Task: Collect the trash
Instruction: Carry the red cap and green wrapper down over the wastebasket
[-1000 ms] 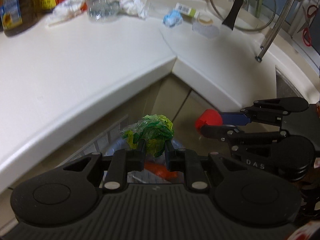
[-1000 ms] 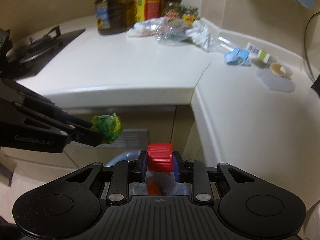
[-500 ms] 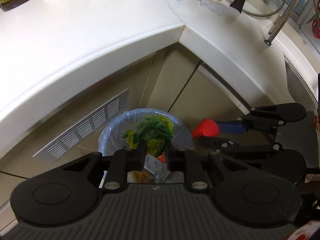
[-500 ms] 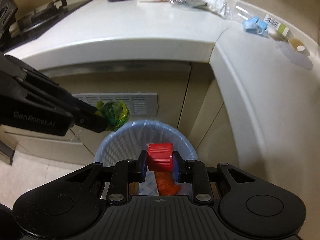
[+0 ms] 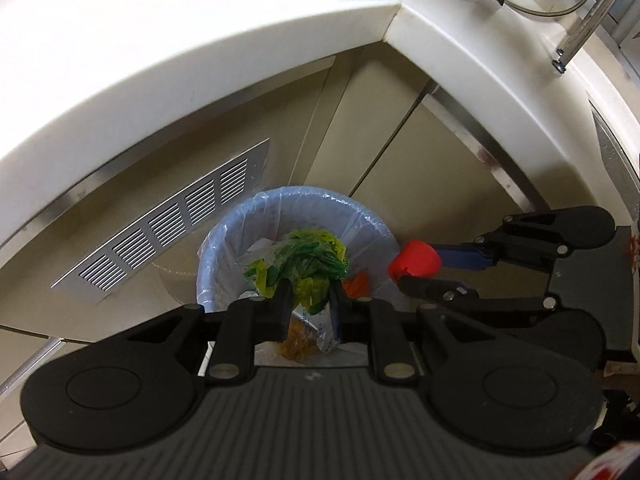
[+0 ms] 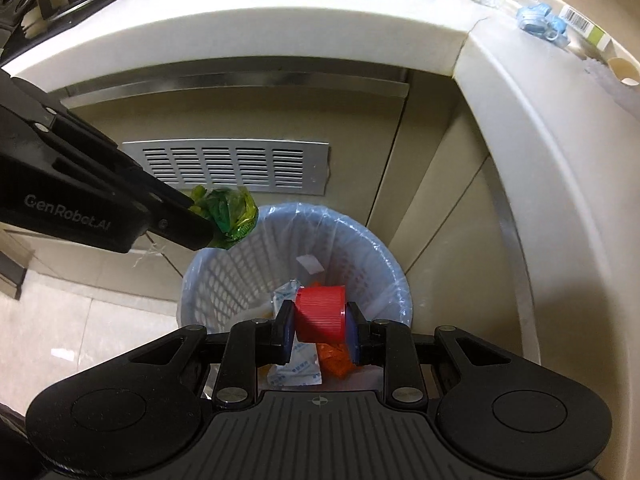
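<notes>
Ribbed red cap (image 6: 320,314), crumpled green wrapper (image 5: 302,266)

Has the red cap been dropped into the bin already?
No, the red cap is clamped between the right gripper fingers, above the lined bin.

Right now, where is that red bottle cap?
The red cap is pinched in the right claw, above the lined bin below the counter corner.

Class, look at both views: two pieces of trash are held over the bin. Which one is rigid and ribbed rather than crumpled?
The red bottle cap, clamped in the right gripper. The other piece, a green wrapper in the left gripper, is soft and scrunched.
</notes>
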Tool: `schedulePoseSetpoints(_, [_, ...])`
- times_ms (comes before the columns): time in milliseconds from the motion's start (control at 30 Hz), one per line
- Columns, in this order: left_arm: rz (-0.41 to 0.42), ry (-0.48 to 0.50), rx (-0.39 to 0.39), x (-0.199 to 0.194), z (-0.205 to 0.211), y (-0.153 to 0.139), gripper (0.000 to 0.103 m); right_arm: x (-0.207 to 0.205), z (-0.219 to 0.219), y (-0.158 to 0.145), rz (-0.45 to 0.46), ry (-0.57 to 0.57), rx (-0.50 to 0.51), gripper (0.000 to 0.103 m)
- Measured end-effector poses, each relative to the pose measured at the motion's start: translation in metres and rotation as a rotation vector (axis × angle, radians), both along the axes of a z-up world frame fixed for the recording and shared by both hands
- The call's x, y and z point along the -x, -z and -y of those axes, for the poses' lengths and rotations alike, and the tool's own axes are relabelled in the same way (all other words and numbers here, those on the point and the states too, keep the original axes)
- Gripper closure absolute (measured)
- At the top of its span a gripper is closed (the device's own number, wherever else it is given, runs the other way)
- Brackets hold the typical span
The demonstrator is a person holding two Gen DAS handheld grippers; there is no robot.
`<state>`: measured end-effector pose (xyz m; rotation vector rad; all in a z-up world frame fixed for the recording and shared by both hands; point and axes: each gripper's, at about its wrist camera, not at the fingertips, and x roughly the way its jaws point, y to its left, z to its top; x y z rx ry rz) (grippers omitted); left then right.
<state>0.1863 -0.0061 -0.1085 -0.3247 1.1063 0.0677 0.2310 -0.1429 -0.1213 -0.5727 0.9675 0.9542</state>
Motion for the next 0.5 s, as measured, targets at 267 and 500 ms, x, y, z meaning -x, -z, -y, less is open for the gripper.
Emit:
schedulePoseSetpoints(267, [-0.006,-0.011,0.004,-0.0036,-0.0004,0.0046,0.086,0.0013,-0.0033,0.0061,-0.004,-0.015,0.009,0.077])
schedulePoseSetpoints(500, [-0.014,-0.016,0.011,-0.0044,-0.0016,0.0089,0.086,0.0012,-0.0038,0.0071,-0.001,-0.02,0.017,0.077])
